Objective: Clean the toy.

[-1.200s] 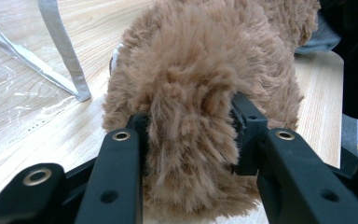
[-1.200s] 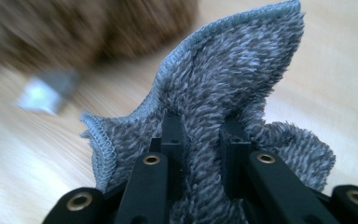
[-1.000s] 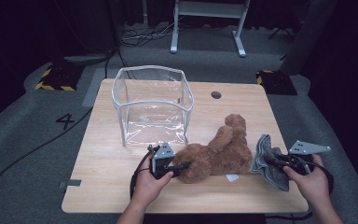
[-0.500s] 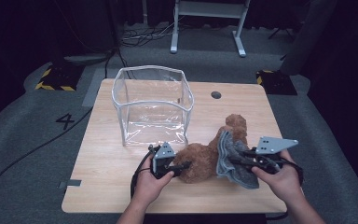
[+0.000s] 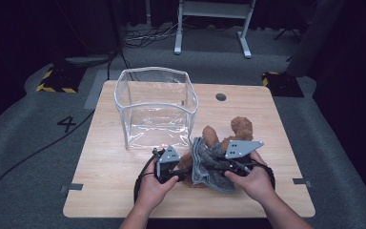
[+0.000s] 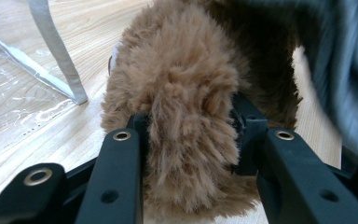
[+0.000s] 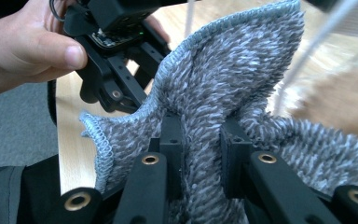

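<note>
A brown plush bear [image 5: 236, 131] lies on the wooden table [image 5: 105, 167], just right of a clear plastic box [image 5: 155, 107]. My left gripper [image 5: 183, 172] is shut on the furry lower end of the bear [image 6: 186, 107]; both pads press into the fur. In my right gripper [image 5: 208, 167] hangs a grey shaggy cloth [image 5: 207, 164], pinched in a fold between the pads [image 7: 200, 140]. The cloth is draped over the middle of the bear, right beside the left gripper [image 7: 112, 51]. A corner of the grey cloth [image 6: 345, 60] hangs at the right in the left gripper view.
The clear box stands open-topped at the table's middle left; its taped edge [image 6: 58, 56] is close to the bear. A round hole [image 5: 220, 97] sits near the table's far edge. Cables [image 5: 38, 152] run over the grey floor at the left.
The right hand has carried the grey cloth leftward from the table's right edge onto the bear. The left hand and the bear have stayed in place.
</note>
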Motion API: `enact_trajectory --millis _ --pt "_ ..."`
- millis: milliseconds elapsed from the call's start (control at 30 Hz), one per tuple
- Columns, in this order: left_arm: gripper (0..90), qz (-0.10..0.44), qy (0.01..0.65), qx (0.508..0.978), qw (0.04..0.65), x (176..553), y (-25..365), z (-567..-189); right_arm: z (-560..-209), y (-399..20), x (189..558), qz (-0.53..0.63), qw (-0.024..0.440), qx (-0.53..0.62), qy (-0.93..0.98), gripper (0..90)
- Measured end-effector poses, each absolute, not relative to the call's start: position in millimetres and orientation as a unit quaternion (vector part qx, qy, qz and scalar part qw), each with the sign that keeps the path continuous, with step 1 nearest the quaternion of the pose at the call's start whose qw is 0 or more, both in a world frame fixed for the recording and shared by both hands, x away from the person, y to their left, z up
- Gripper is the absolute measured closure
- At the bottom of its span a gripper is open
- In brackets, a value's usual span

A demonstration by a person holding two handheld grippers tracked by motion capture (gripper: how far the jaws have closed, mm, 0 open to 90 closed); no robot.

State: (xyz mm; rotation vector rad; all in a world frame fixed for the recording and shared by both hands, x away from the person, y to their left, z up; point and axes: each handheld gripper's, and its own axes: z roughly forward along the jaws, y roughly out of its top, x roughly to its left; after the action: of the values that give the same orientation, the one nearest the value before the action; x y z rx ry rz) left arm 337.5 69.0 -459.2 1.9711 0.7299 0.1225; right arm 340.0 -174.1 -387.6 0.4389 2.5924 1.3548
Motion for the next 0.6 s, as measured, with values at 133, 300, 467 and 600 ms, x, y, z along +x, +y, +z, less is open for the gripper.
enact_trajectory --millis 133,300,467,600 --pt "62.9 0.056 0.299 0.815 0.493 336.6 68.5 -458.9 -397.1 -160.5 342.8 0.444 0.094 0.138 0.88 75.2" --pt "64.3 0.052 0.301 0.813 0.496 337.8 72.0 -459.2 -402.3 -163.3 347.4 0.443 0.098 0.145 0.879 75.3" --pt "67.1 0.05 0.306 0.811 0.497 338.7 76.1 -459.4 -398.9 -182.8 348.9 0.424 0.132 0.16 0.881 75.2" --pt "67.7 0.055 0.303 0.812 0.496 339.1 73.5 -459.1 -398.3 -207.2 351.5 0.432 0.128 0.181 0.874 75.3"
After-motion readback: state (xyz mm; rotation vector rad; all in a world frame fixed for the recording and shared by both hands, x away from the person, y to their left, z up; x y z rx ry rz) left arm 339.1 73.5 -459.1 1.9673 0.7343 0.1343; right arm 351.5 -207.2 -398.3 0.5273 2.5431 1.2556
